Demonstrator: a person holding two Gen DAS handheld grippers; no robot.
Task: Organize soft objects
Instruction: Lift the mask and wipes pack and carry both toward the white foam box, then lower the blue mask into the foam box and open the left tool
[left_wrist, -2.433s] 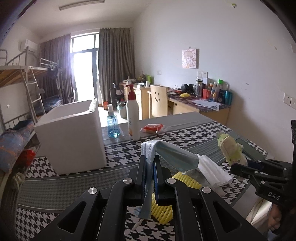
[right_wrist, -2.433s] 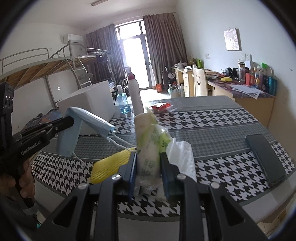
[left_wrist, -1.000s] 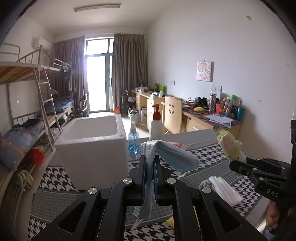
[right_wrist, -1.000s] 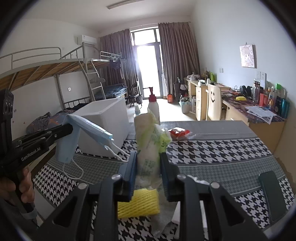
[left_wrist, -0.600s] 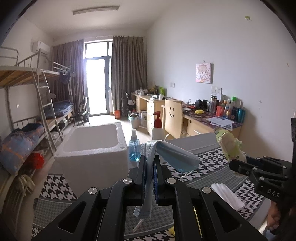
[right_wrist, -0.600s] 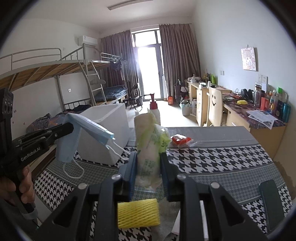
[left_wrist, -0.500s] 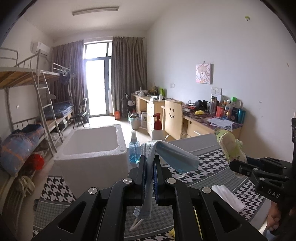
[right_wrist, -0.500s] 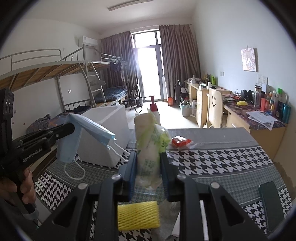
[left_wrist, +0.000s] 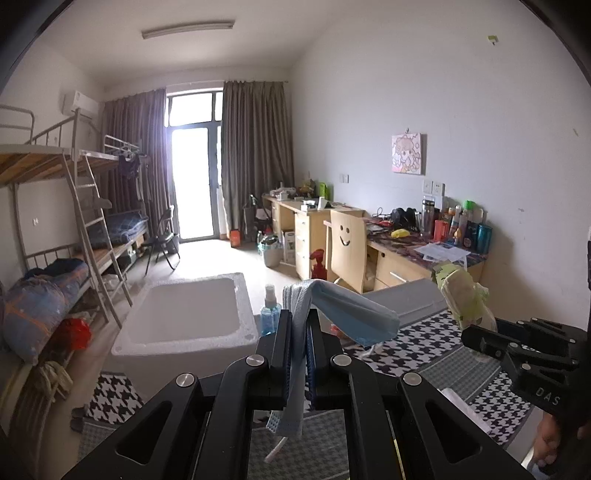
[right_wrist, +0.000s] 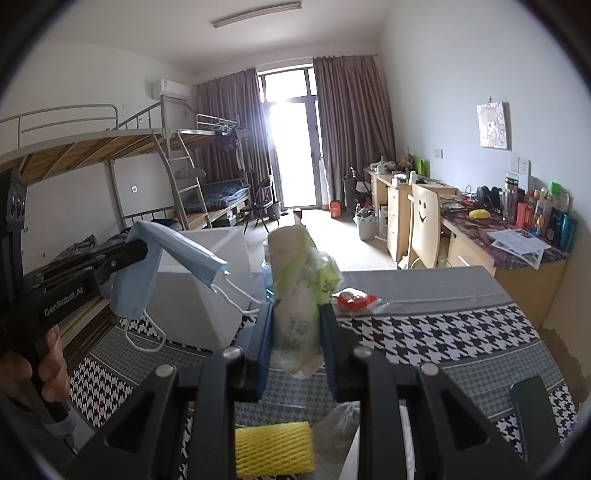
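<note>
Left gripper (left_wrist: 298, 328) clamped tight on a blue face mask (left_wrist: 347, 314), held above the table (right_wrist: 461, 332); mask's lower end hidden behind the jaws (ear loop dangles underneath). Right gripper (right_wrist: 295, 328) squeezing a green-white tissue pack (right_wrist: 299, 280), upright, also off the table; print on wrapper too small to read. White foam box (left_wrist: 184, 321) ahead-left, interior only partly seen. Yellow foam net (right_wrist: 273, 448) below, cut off by gripper body. Spray bottle (left_wrist: 269, 310) just beside box; red packet (right_wrist: 352, 297) near centre; dark phone (right_wrist: 535, 417) at right edge, w/ end cropped.

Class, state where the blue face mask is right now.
The face mask is clamped in the left gripper, held in the air just right of the white foam box.
</note>
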